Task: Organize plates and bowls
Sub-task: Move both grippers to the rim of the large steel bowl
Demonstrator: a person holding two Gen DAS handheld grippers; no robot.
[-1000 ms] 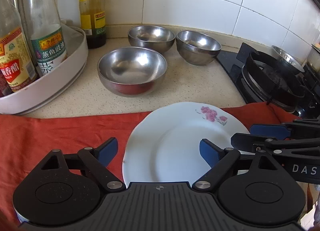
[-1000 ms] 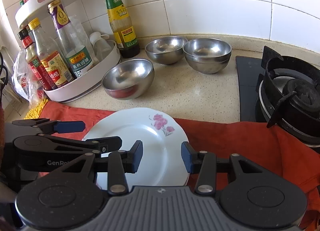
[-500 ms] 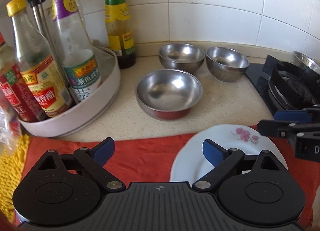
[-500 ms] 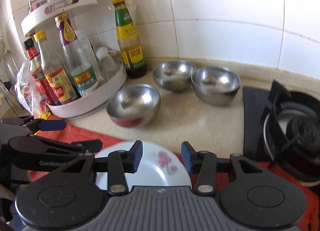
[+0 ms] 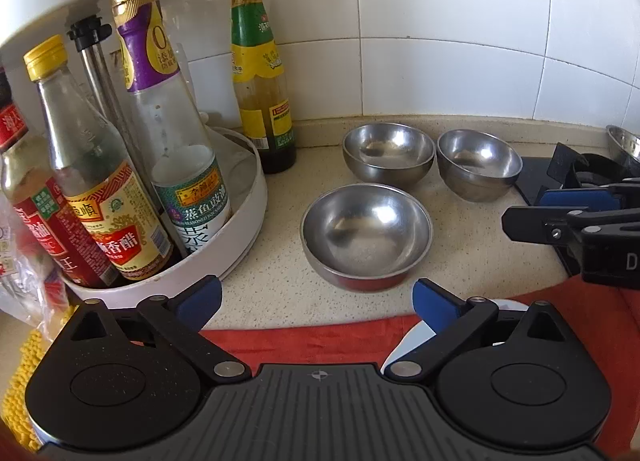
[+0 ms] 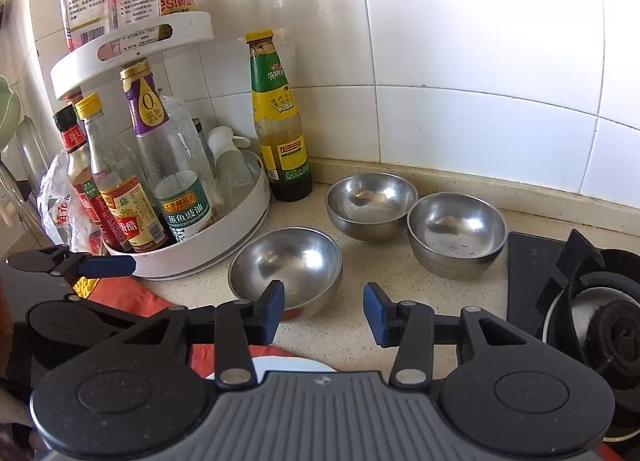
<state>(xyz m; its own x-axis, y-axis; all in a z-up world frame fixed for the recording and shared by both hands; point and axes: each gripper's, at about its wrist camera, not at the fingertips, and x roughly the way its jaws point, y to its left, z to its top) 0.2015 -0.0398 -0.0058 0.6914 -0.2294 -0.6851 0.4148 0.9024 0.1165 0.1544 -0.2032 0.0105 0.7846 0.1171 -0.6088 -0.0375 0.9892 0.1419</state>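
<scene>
1. Far left, the white turntable rack (image 5: 244, 217) with its sauce bottles now fills much of the left wrist view; a second ago only its edge showed. Both cameras have pulled up and back from the plate.
2. The left gripper (image 5: 316, 297) hangs with jaws wide apart and nothing between them, above the near edge of the counter (image 5: 276, 273).
3. The white plate (image 5: 404, 345), which filled the middle of both views a second ago, is now a sliver at the near edge, lying on the red cloth (image 5: 304, 337). My reading: the plate is placed and the bowls come next.
4. Centre, the near steel bowl (image 5: 366, 235) sits apart from the two far bowls (image 5: 390, 153), which stand side by side by the wall; none is stacked yet.
5. The right gripper (image 6: 324, 311) is also released and empty, hovering just short of the near bowl.
6. Right, the gas burner (image 6: 600, 309) borders the speckled beige counter; white tiles (image 6: 480, 61) back the corner, and a green-labelled bottle (image 6: 280, 121) stands by the rack.
</scene>
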